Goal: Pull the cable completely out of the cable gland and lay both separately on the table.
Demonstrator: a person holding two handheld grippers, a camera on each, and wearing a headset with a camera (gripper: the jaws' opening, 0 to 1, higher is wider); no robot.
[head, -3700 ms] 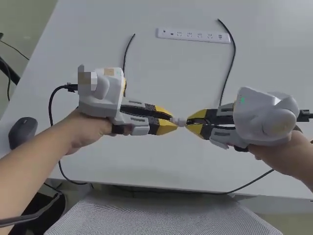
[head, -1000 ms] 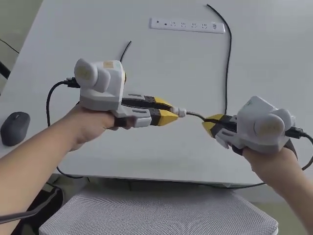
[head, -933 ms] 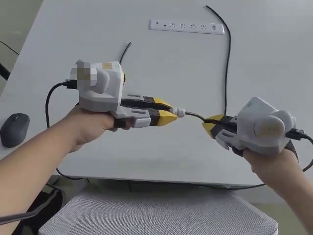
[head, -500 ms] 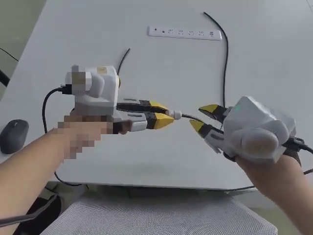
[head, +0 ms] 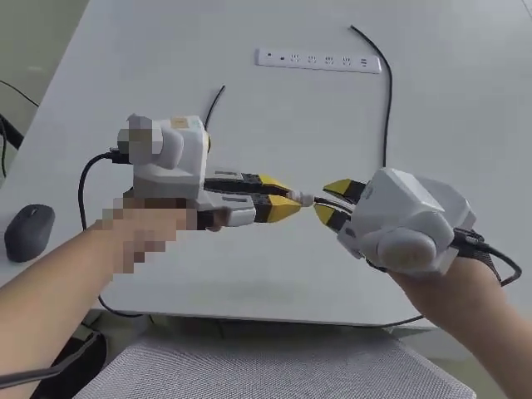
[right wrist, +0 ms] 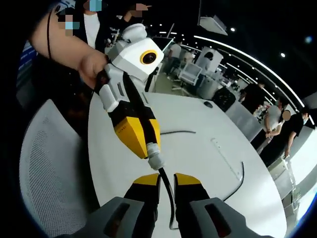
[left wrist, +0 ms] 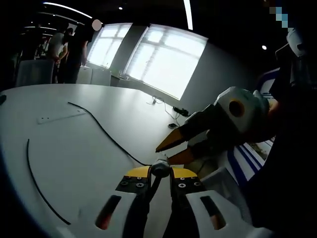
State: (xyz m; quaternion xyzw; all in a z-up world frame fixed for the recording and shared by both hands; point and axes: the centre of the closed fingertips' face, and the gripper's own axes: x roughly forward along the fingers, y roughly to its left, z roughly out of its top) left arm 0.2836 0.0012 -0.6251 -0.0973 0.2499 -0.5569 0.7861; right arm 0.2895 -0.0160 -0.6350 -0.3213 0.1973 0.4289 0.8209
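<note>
Gland (right wrist: 154, 150) is clamped in my left gripper (head: 295, 204); my right gripper (head: 331, 204) stands open astride the cable (right wrist: 169, 198) just beside it — no grip yet. Risk: a weak or skewed bite lets the cable slip — gland may twist loose, dropping onto the table (head: 274, 108).

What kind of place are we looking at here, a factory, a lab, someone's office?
Most likely a big open-plan office or lab, not a factory: a wide white table carrying a power strip and a computer mouse, tall windows, and more office chairs in the background.
</note>
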